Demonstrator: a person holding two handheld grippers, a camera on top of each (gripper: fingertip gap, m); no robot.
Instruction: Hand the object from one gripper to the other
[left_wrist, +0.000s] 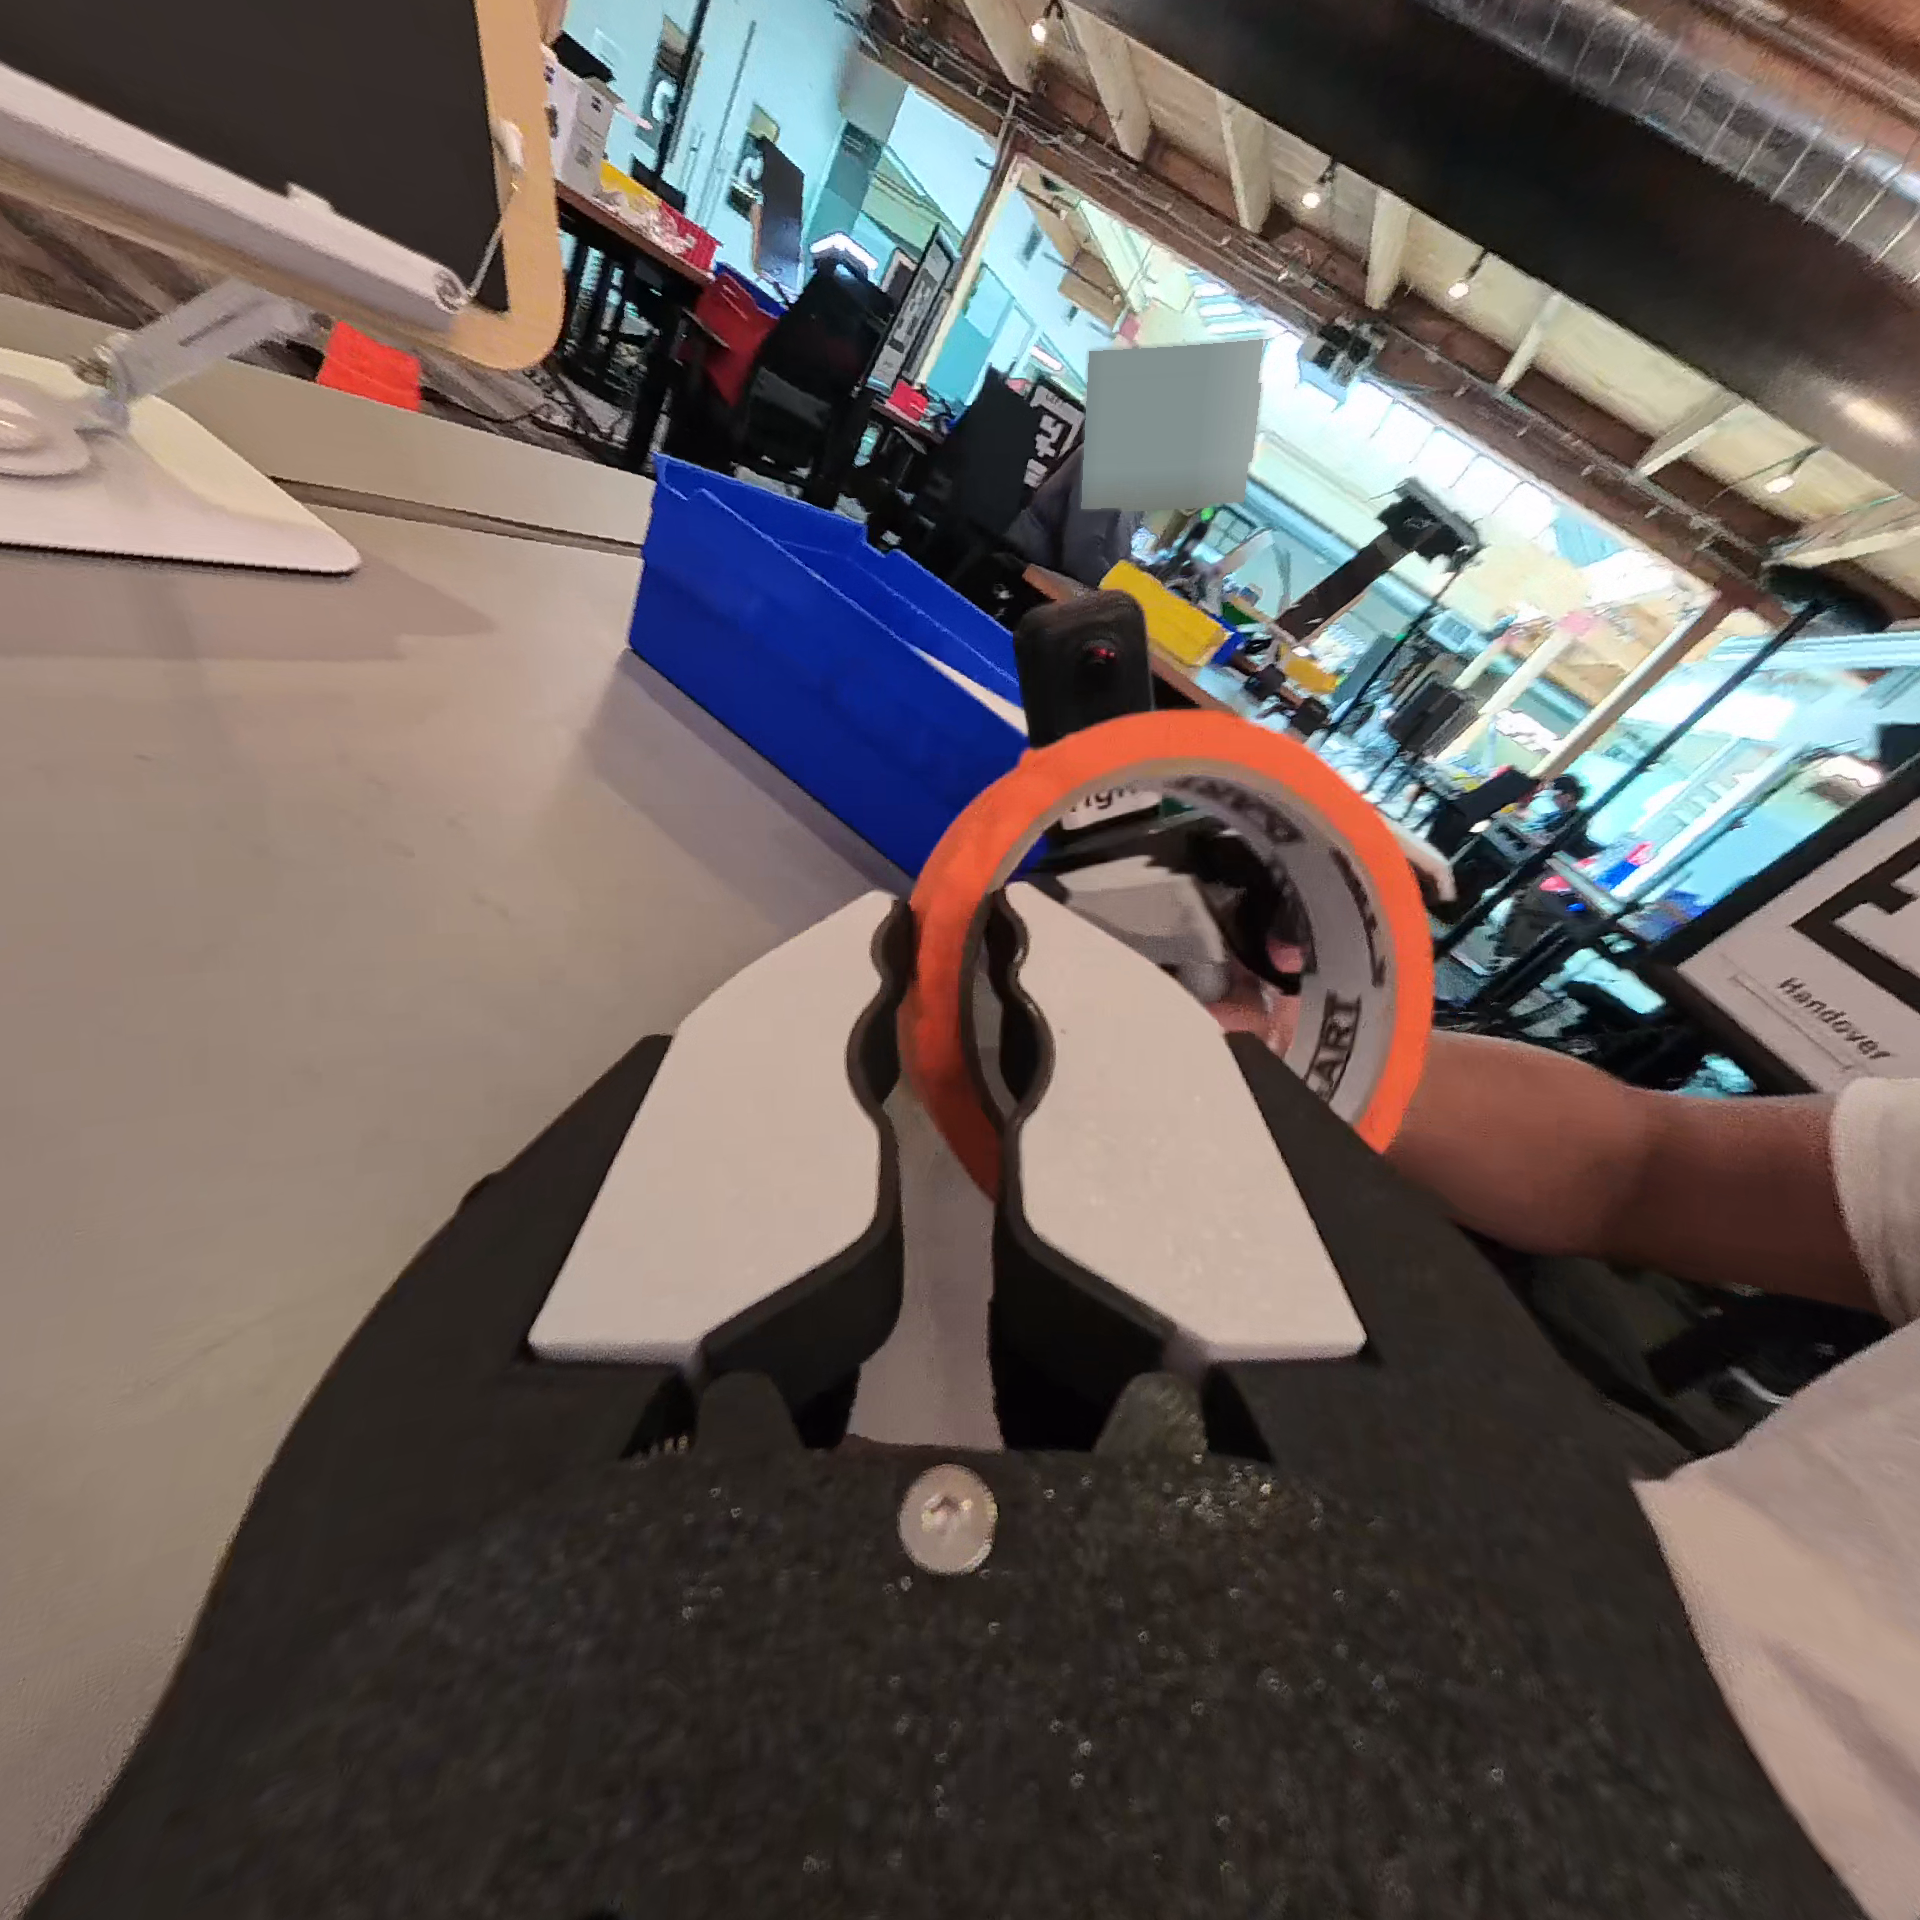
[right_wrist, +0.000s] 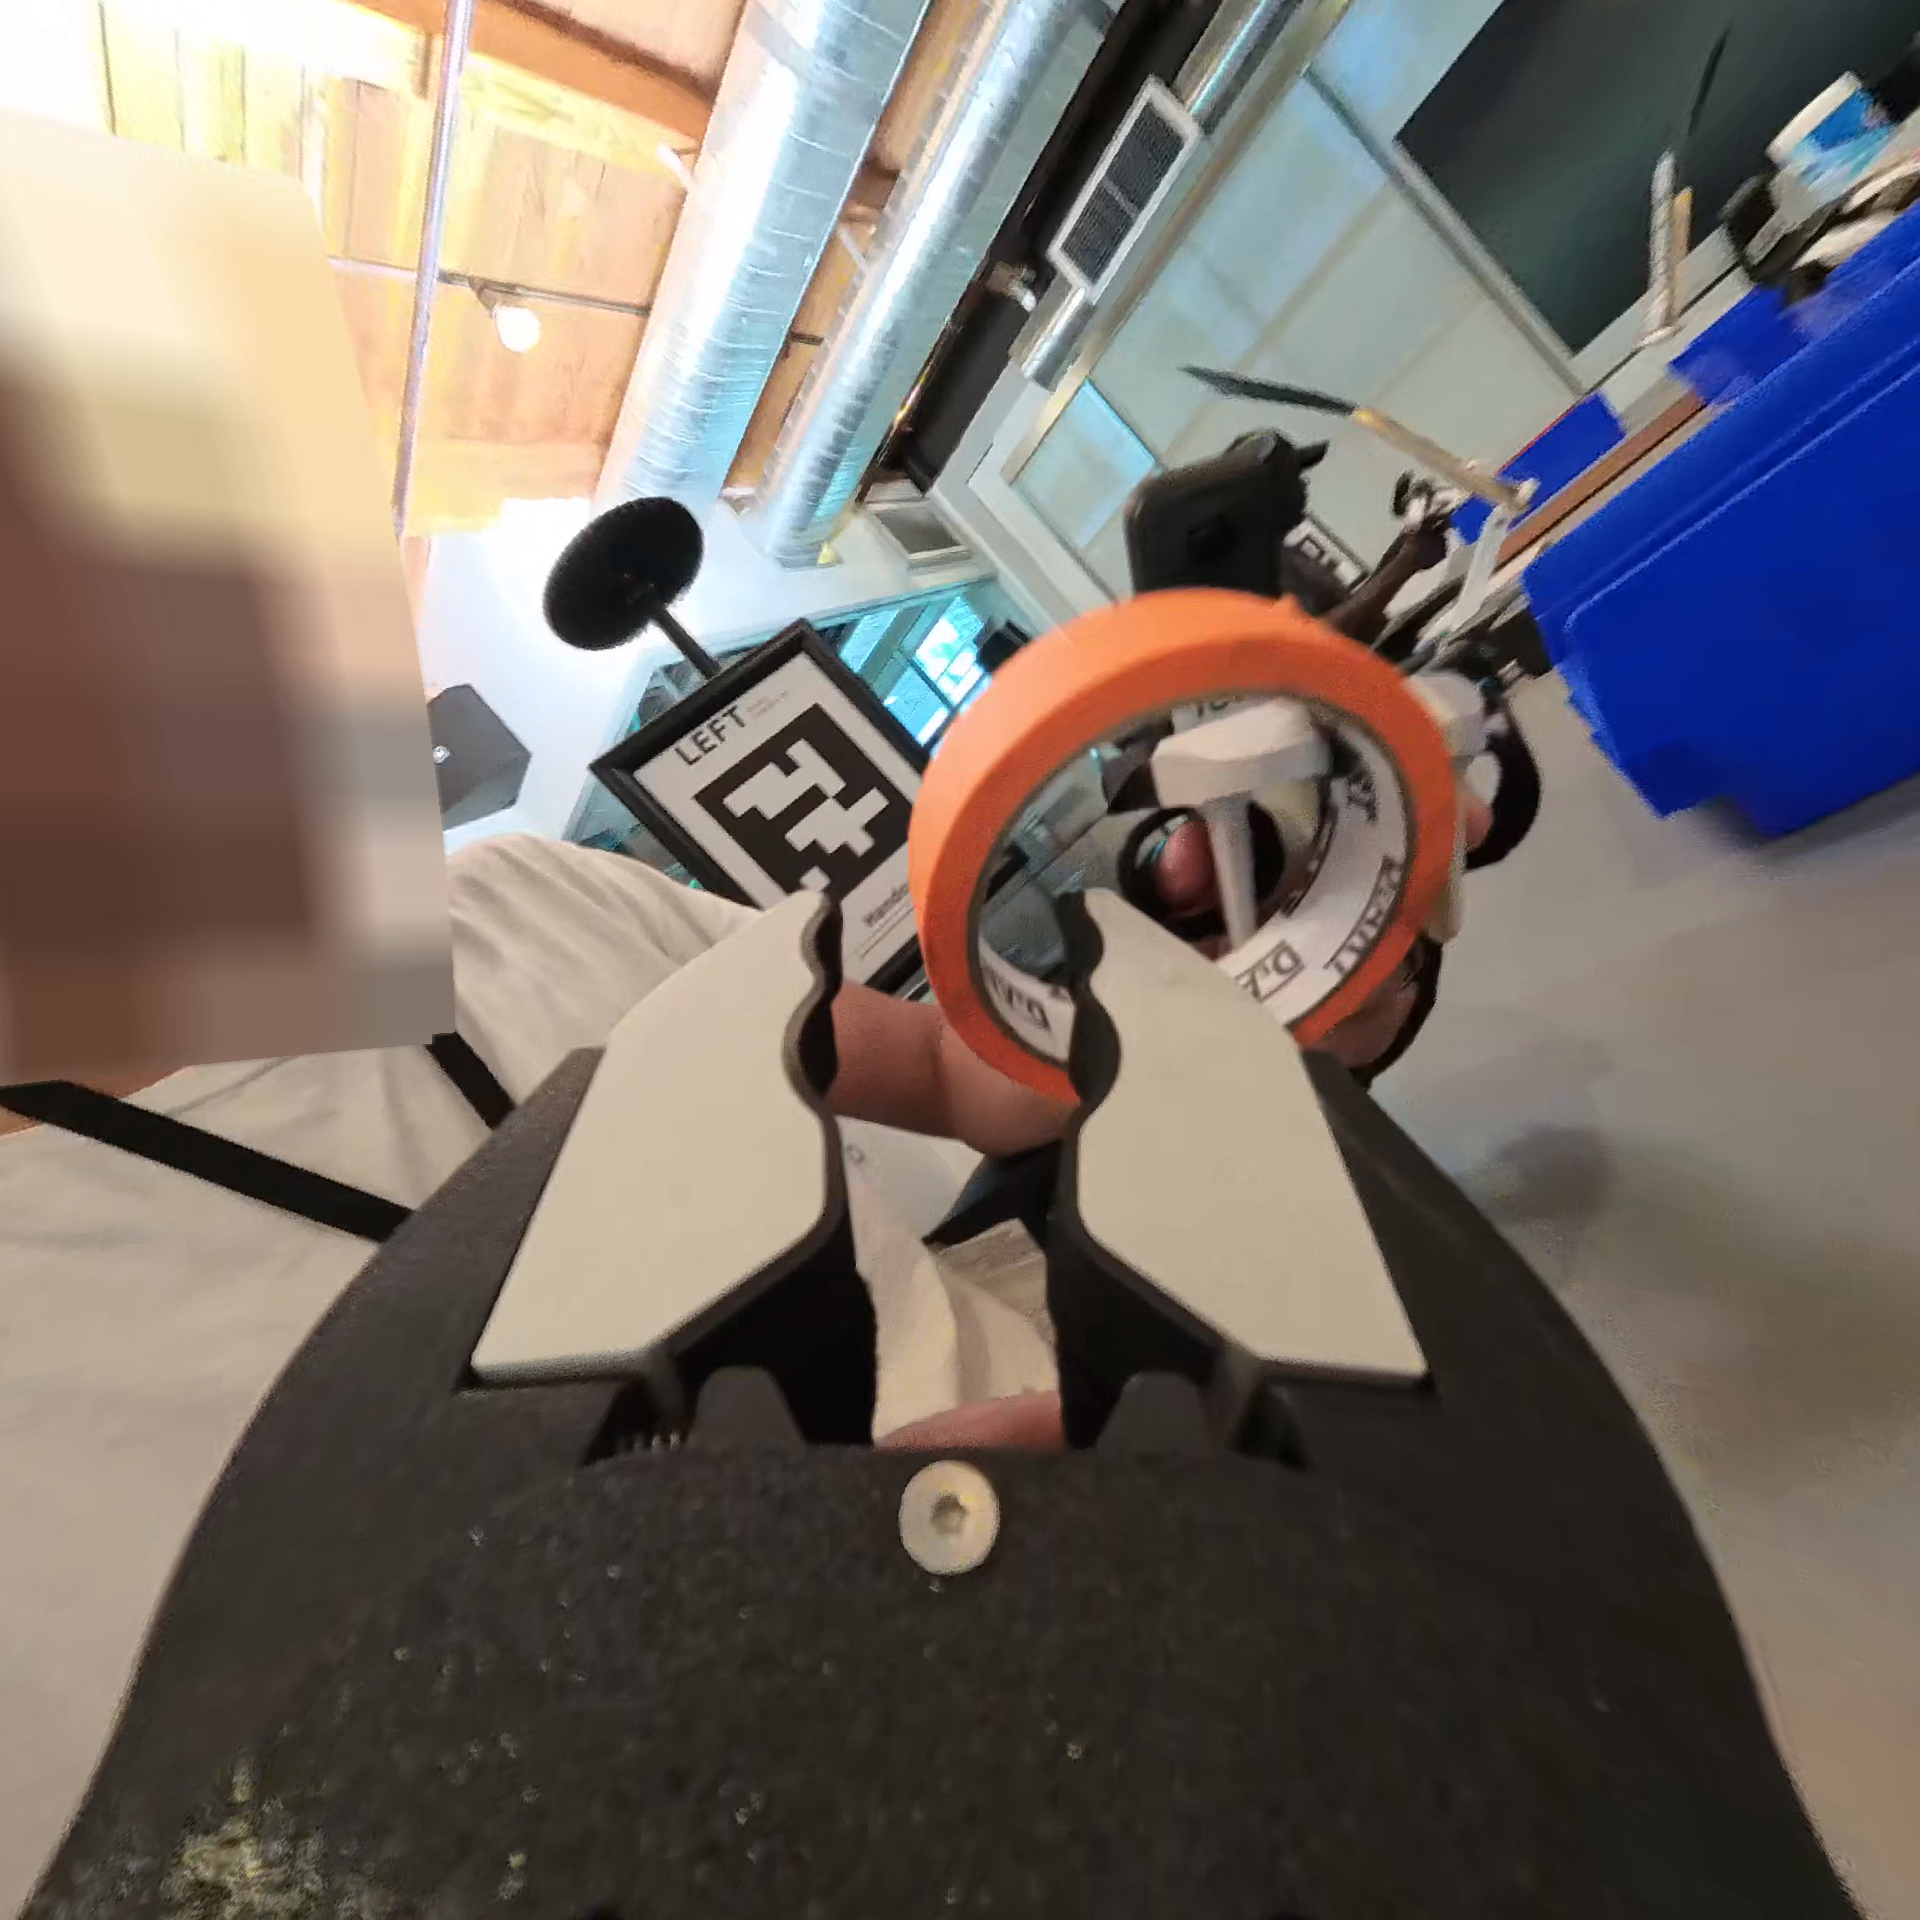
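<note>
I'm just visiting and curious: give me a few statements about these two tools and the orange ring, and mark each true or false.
1. The left tool is shut on the wall of the orange tape roll. True.
2. The right tool is clamped shut on the roll. False: its fingers stand apart, one finger poking inside the ring.
3. The roll lies flat on the table. False: it is held up in the air.
4. A blue bin sits on the table beyond the left tool. True.
5. The roll is green. False: it is orange.
</note>
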